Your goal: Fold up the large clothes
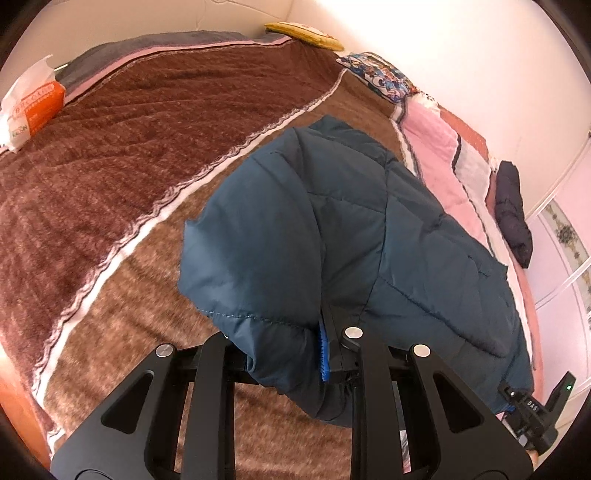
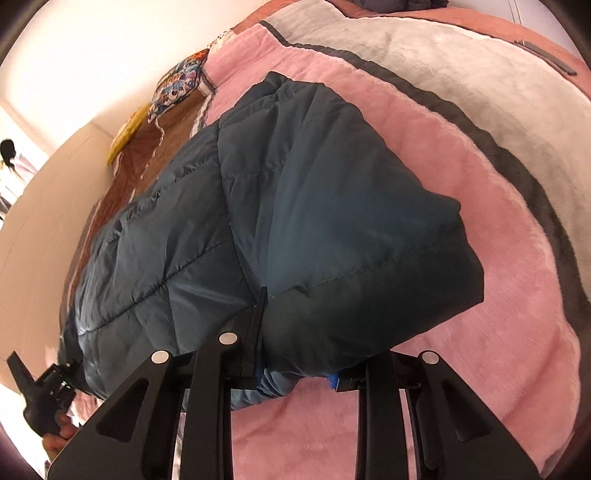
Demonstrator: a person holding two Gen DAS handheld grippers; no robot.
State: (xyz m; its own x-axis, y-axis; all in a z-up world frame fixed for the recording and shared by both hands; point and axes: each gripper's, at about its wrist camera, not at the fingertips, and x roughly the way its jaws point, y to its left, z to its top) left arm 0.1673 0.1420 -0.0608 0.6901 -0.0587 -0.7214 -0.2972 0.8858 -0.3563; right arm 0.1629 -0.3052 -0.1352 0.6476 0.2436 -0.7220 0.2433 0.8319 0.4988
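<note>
A dark blue quilted jacket (image 1: pixel 332 229) lies folded over across the bed, its near edge lifted off the covers. In the left wrist view my left gripper (image 1: pixel 284 350) is shut on a bunched fold of the jacket, with the blue pad of the right finger (image 1: pixel 323 350) pressed into the cloth and the other finger hidden under it. My right gripper (image 2: pixel 299 362) is shut on the jacket's (image 2: pixel 314 221) other end. One finger (image 2: pixel 258 317) lies on top of the fabric. Each view shows the other gripper at the jacket's far end: right gripper (image 1: pixel 532 413), left gripper (image 2: pixel 48 391).
A brown striped blanket (image 1: pixel 129 166) covers the left of the bed and a pink and grey one (image 2: pixel 480 206) the right. An orange tissue pack (image 1: pixel 33 107), a yellow cushion (image 1: pixel 303 35), a patterned pillow (image 1: pixel 384 75) and a dark garment (image 1: pixel 511 214) lie along the walls.
</note>
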